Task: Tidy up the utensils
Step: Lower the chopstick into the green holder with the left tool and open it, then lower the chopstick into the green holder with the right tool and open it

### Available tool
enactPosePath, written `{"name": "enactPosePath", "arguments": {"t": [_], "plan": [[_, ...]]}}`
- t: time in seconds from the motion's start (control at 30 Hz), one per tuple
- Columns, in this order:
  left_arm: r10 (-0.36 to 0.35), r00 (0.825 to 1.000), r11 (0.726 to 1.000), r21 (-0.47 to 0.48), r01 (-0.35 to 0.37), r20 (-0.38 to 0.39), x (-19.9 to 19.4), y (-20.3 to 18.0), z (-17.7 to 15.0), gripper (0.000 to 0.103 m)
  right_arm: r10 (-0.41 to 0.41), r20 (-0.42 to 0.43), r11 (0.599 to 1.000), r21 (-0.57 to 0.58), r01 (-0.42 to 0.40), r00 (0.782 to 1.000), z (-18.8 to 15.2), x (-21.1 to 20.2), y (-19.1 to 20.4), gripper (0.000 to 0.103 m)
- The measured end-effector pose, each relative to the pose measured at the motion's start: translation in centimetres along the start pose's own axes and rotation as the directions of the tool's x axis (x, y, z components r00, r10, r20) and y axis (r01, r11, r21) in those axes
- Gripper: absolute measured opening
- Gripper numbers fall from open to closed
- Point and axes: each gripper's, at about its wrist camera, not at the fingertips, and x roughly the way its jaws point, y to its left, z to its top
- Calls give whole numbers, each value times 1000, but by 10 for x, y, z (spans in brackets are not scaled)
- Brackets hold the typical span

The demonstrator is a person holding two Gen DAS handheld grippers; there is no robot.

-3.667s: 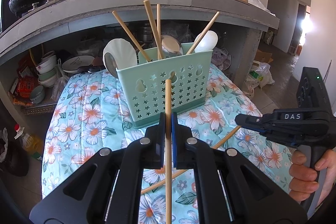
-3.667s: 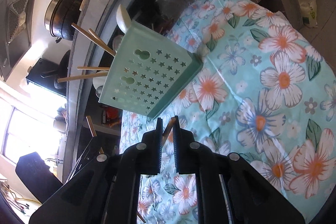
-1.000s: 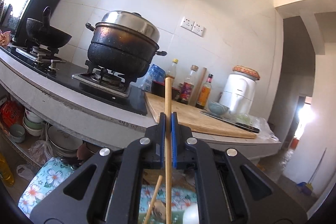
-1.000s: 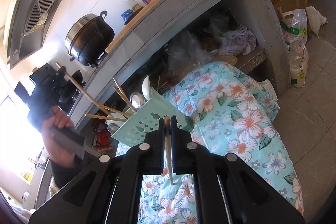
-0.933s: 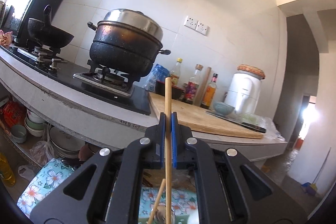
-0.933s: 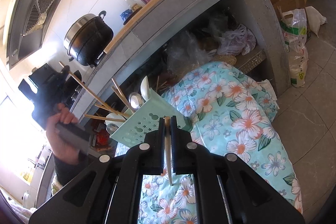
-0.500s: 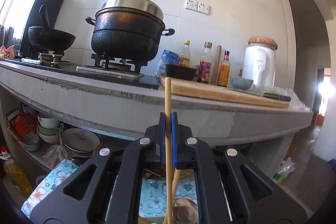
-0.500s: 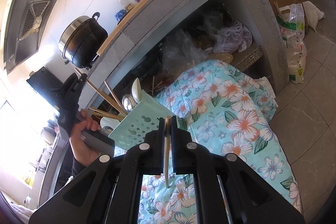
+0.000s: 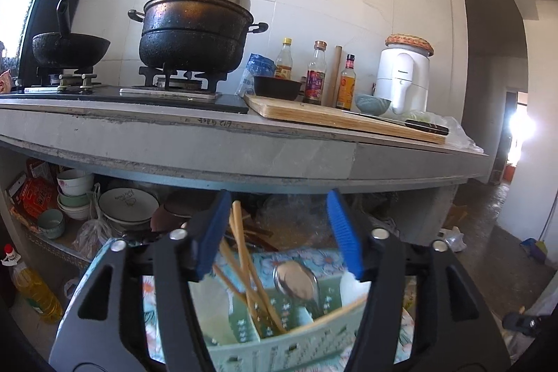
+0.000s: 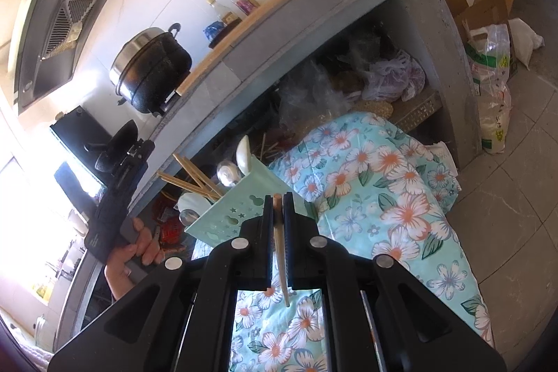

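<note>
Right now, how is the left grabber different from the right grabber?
The left gripper has its jaws opening, with nothing pinched; the right gripper is shut tight. The left gripper hangs over the green basket, where chopsticks already stand; the right gripper pinches a single chopstick above the flowered cloth. The left gripper's pads look blue; the right's look dark. Both are black two-finger grippers held by hand.

- Upper centre of my view: black pot (image 9: 193,32) on the stove.
- Far left: dark wok (image 9: 69,48).
- Right of centre: wooden cutting board (image 9: 341,119), white appliance (image 9: 404,81) behind it.
</note>
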Motion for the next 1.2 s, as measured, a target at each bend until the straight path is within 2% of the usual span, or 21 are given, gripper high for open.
{"name": "enactPosePath", "arguments": {"t": [0.23,0.43,0.6,0.73,0.93,1.1,1.2], "plan": [[6,995,1000,-1,-6,-102,-51,18,-21,80,64,71,987,-150,-53,995,24,-19,48,6],[58,982,998,17,-55,-180,-84,40,-53,86,166,140,942,-315,-115,976,59,-26,112,6],[92,967,995,-2,-95,-237,-102,58,-75,89,210,173,892,-437,-116,962,79,-12,164,6],[117,960,992,-18,-126,-253,-111,67,-83,91,189,191,853,-518,-65,963,83,15,195,5],[149,954,986,-36,-164,-261,-117,78,-90,93,160,160,811,-584,-37,974,83,61,219,5],[164,948,981,-58,-186,-272,-118,85,-93,93,106,150,750,-661,20,983,65,98,230,5],[170,946,979,-65,-195,-276,-117,87,-93,94,71,141,699,-713,51,987,43,114,230,6]]}}
